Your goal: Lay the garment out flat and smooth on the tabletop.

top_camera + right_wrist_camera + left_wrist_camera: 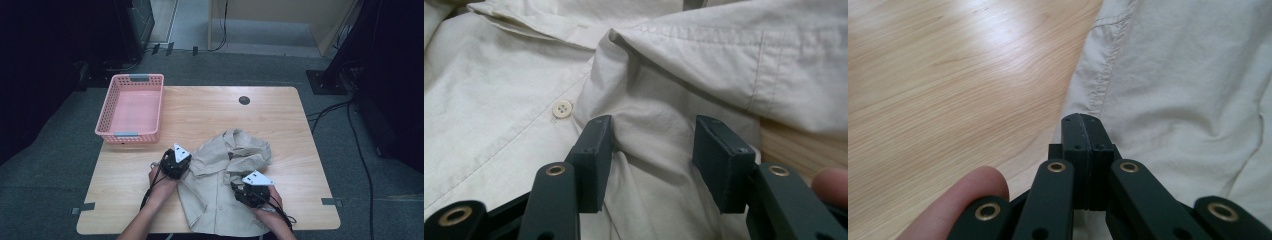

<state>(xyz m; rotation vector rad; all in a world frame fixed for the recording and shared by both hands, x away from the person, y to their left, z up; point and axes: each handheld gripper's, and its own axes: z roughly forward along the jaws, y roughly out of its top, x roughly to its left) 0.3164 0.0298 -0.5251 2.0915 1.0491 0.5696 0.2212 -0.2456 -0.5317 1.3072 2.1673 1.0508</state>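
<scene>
Beige shirt (226, 175) — left gripper (1082, 131) fingers pressed together at its edge, right gripper (654, 150) fingers wide, straddling a fold

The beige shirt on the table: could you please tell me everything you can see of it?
The beige shirt is a light, woven-looking button-up garment with stitched seams and a pale four-hole button. It lies crumpled and partly folded on the near half of the wooden table, its hem at the near edge. The left gripper, shut, sits at its left edge; the right gripper, open, straddles a raised fold of the cloth.
</scene>
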